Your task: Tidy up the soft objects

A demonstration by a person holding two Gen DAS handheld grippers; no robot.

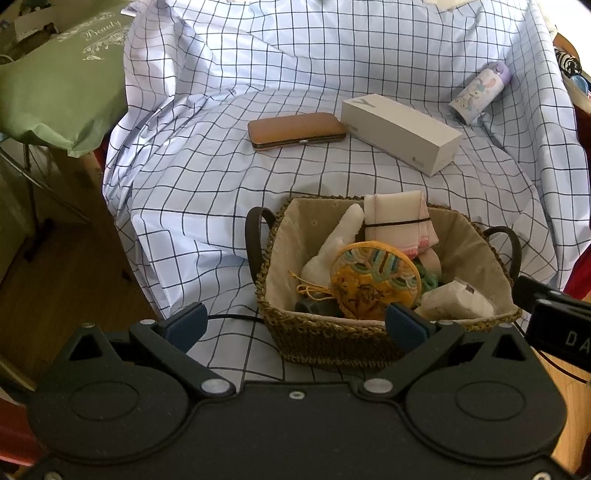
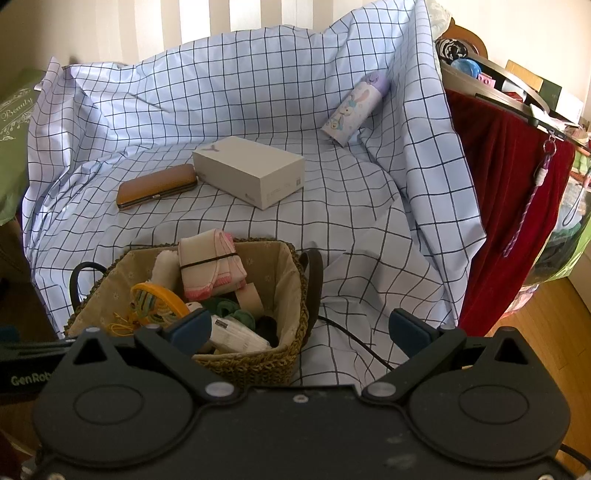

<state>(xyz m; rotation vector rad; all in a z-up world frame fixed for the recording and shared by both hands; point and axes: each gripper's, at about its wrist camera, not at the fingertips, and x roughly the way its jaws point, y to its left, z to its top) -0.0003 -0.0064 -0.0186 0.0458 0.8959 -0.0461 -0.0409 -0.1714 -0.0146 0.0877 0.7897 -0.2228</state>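
A lived-in home: wooden floor (image 1: pixel 55 280), striped curtains (image 2: pixel 258 16), red velvet drape (image 2: pixel 517 206), cluttered shelf (image 2: pixel 524 92) of household oddments.

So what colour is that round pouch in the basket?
The round embroidered pouch is yellow with blue-green swirls, clearest in the left wrist view.

Checked cloth (image 1: pixel 207 192) — basket (image 1: pixel 325 339), case (image 1: pixel 295 130), box (image 1: pixel 400 131), tube (image 1: pixel 480 92).
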